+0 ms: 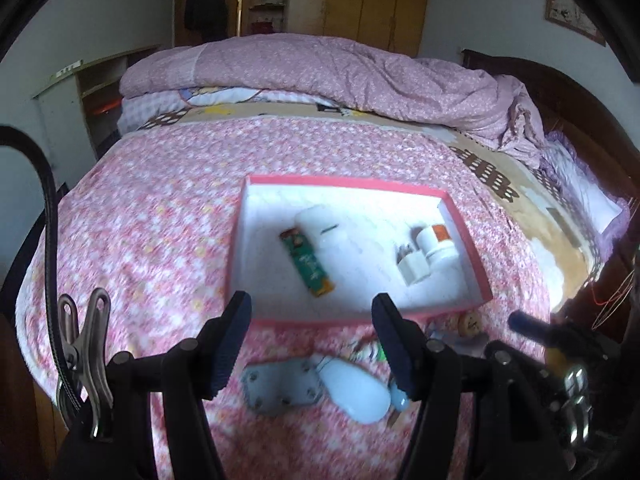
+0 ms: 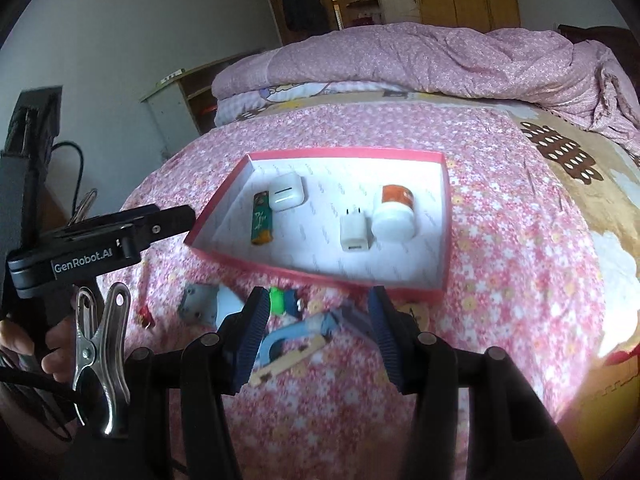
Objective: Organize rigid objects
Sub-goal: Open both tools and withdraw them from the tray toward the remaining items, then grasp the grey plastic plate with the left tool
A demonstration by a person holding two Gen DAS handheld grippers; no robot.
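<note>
Hovering both grippers over the bed rn, you're holding nothing: left gripper and right gripper are both sitting approx half open, empty. Pink box is already holding the lighter, earbud case, charger & jar; white mouse and metal plate are lying outside, just in front.
</note>
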